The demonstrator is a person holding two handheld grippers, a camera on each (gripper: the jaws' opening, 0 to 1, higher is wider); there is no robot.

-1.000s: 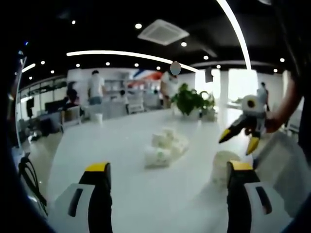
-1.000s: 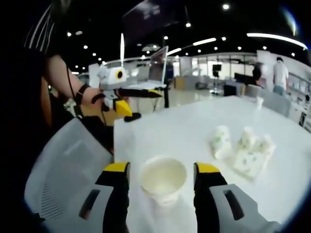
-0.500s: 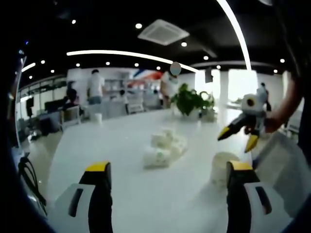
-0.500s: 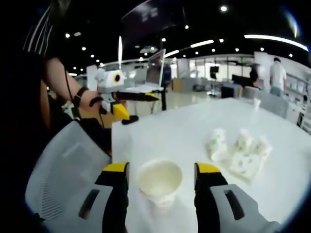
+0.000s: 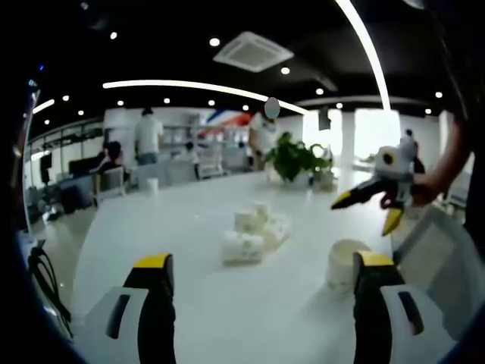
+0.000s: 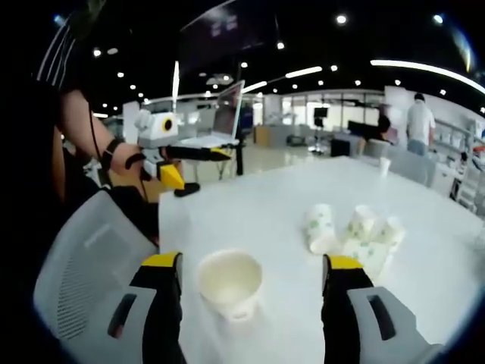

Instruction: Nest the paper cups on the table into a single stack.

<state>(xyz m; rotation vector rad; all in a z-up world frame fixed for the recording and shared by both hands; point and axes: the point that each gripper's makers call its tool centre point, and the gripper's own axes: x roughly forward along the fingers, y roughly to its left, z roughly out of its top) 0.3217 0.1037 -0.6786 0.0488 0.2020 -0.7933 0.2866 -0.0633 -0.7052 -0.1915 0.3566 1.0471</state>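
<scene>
Cups are lying on the white desk [image 6: 250, 220]: one upright cup [image 6: 229, 283] is standing between the right gripper's [image 6: 250, 312] wide-open jaws, mouth facing up, not yet touched. A cluster of printed cups [image 6: 355, 235] is lying on its side ahead and to that gripper's right, well apart from it. The left gripper [image 5: 261, 299] is also spreading wide and holding nothing; in its view the upright cup [image 5: 345, 264] is sitting just by its right jaw. Paper this thin is likely crushing easily and weighing almost nothing, so the person is probably needing a gentle squeeze on the wall just below the stiffer rolled rim.
</scene>
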